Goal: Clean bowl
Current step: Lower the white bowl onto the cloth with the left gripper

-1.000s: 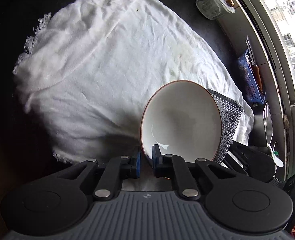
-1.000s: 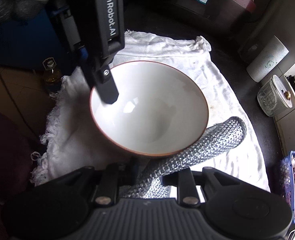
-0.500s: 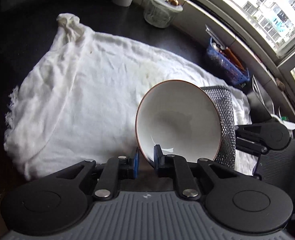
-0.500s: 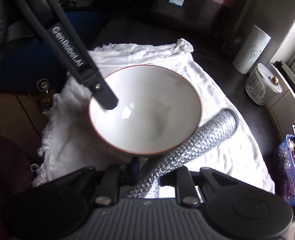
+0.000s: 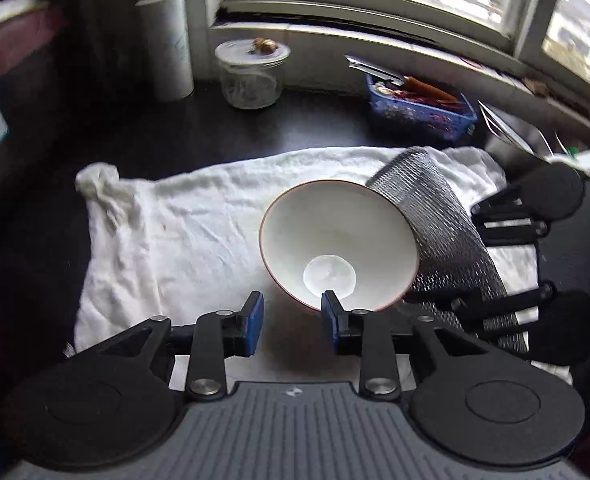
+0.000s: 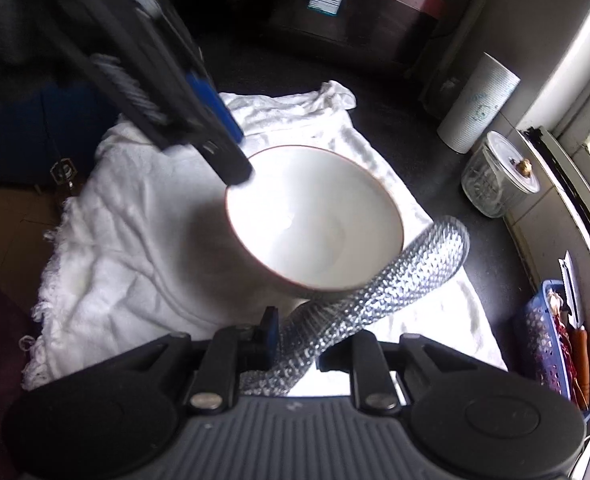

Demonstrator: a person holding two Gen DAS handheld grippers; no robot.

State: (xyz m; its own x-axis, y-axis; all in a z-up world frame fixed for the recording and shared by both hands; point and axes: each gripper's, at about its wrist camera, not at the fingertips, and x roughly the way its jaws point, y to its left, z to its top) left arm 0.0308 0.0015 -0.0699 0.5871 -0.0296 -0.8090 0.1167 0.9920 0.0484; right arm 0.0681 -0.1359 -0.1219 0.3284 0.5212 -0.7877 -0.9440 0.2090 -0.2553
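A white bowl with a brown rim sits on a white towel; it also shows in the right wrist view. My left gripper is open, its blue pads apart, with the right pad by the bowl's near rim. In the right wrist view the left gripper's finger reaches the bowl's far rim. My right gripper is shut on a silver mesh scrubbing cloth, which lies against the bowl's side. The cloth also shows in the left wrist view.
A paper towel roll and a lidded glass jar stand at the back of the dark counter. A blue basket of utensils sits under the window. The towel covers the counter's middle.
My left gripper has opened and let go of the bowl's rim. The bowl has gone from tilted up to resting on the towel. The left wrist view has swung toward the window.
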